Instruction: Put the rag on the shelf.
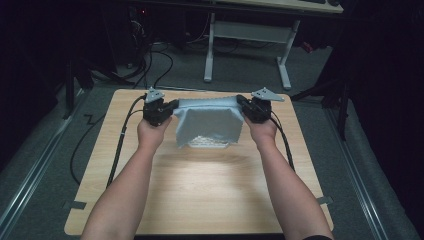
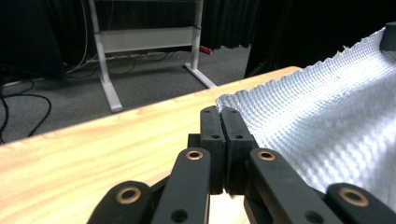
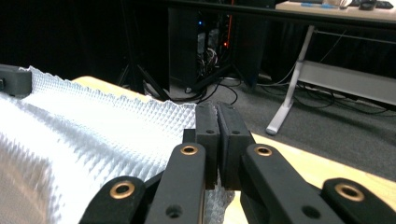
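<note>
You keep the left tool and the right tool each clamped on a top corner of the grey cloth. That stretches its upper edge so it hangs flat over the far part of the desk, with its lower edge on the wood.

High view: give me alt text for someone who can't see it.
Two hand-held grippers, the left gripper and the right gripper, each pinch an upper corner of a pale blue cloth, stretching it above a wooden table. Its lower edge hangs down to the tabletop.
</note>
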Available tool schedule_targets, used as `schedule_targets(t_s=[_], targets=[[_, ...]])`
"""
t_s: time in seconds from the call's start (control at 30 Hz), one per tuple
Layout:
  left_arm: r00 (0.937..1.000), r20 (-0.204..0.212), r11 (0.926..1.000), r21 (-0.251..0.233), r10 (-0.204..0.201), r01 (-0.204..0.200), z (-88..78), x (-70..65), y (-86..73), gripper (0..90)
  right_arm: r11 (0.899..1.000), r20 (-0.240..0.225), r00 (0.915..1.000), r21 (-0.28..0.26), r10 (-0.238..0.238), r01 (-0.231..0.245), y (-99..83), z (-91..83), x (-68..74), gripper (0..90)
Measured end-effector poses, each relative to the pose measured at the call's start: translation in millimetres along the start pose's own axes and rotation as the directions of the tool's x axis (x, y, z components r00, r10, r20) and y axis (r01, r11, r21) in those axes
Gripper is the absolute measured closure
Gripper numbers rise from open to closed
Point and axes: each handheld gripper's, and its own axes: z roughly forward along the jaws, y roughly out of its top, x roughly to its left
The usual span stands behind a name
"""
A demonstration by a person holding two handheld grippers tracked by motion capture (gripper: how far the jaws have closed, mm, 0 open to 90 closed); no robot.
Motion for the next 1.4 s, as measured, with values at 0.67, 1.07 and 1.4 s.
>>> schedule_targets(t_s=[0.67, 1.07, 1.4], targets=[[0.9949, 0.055, 0.9944, 0.069, -0.084, 0.08, 13.6, -2.5, -42.9, 89.4, 0.997, -0.014, 0.9989, 0.068, 0.044, -0.043, -45.8, -2.2, -0.9, 88.1], [0.9941, 0.059, 0.9939, 0.069, -0.091, 0.087, 9.3, -1.0, -47.7, 87.4, 0.994, -0.017, 0.9985, 0.093, 0.052, -0.05, -55.8, -1.2, 0.6, 84.1], [0.9963, 0.01, 0.995, 0.053, -0.085, 0.085, 3.5, 1.6, -48.0, 73.5, 0.995, -0.017, 0.9983, 0.084, 0.056, -0.054, -53.3, -3.0, -2.1, 74.5]])
